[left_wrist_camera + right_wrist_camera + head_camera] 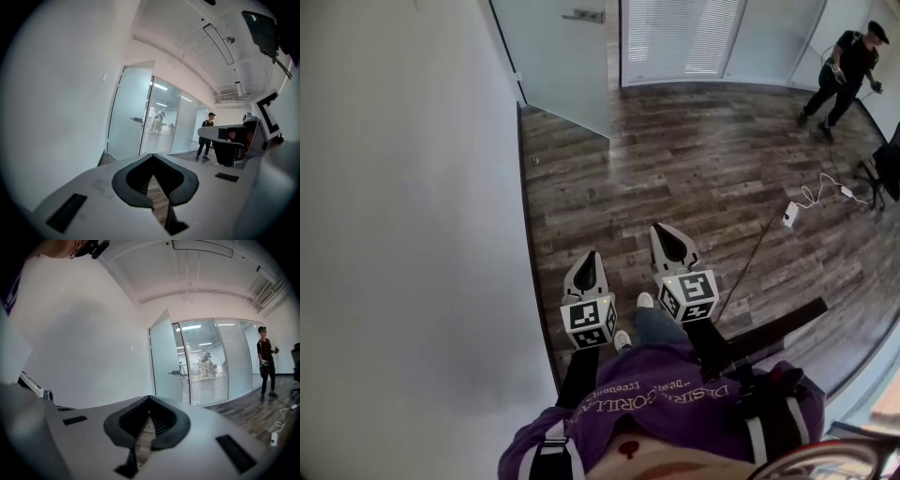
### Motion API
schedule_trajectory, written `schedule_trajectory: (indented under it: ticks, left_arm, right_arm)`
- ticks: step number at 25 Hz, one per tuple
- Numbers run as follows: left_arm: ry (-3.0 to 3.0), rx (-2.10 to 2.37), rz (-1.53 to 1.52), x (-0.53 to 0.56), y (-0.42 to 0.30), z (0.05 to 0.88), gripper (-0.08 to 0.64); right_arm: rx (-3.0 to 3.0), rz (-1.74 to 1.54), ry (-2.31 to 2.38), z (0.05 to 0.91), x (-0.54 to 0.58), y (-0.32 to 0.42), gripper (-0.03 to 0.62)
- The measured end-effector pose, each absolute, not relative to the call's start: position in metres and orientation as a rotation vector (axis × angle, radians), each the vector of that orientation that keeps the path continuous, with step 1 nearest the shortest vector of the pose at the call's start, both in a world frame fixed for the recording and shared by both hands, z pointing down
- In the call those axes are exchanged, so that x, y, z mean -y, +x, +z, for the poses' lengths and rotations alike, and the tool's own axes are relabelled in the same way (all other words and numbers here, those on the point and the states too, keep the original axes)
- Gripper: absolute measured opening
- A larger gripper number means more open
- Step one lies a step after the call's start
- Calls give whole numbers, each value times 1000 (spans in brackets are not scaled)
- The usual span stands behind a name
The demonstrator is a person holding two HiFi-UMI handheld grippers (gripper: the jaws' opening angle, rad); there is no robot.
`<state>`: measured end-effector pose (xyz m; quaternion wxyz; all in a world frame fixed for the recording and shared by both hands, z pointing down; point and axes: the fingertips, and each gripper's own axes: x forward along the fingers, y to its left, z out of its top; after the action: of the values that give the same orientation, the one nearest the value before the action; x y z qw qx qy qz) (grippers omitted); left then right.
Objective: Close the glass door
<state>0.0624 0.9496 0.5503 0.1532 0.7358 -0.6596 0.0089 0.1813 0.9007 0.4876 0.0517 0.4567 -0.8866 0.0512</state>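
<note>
Glass door (pixel 567 70) ajar at 12 o'clock. Left gripper (pixel 589 259), right gripper (pixel 664 234) jaws together, empty; may skid off glass.

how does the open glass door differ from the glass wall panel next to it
The glass door is plain frosted glass; the glass wall panel shows fine horizontal blind lines. The glass door carries a handle; the glass wall panel has none visible. The glass door stands swung out at an angle; the glass wall panel sits flat and fixed. Both are tall, pale glass panes.
</note>
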Motion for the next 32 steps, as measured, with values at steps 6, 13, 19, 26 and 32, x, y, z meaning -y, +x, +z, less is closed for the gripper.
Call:
schedule_trajectory:
  ticks: [6, 13, 19, 26, 32]
  left_arm:
    - [2054, 1940, 31, -912, 42, 569, 0]
    - [1982, 2021, 48, -821, 29, 549, 0]
    - [1995, 2024, 54, -760, 45, 536, 0]
    - [2018, 2009, 74, -717, 60, 543, 0]
    - [2007, 2000, 79, -694, 54, 544, 0]
  right_arm:
    - [2718, 170, 1354, 506, -853, 164, -11]
    - [2761, 113, 1236, 489, -766, 150, -11]
    - [2762, 130, 1216, 482, -702, 160, -11]
    - [2774, 128, 1209, 487, -660, 166, -11]
    - [2774, 149, 1191, 488, -637, 157, -11]
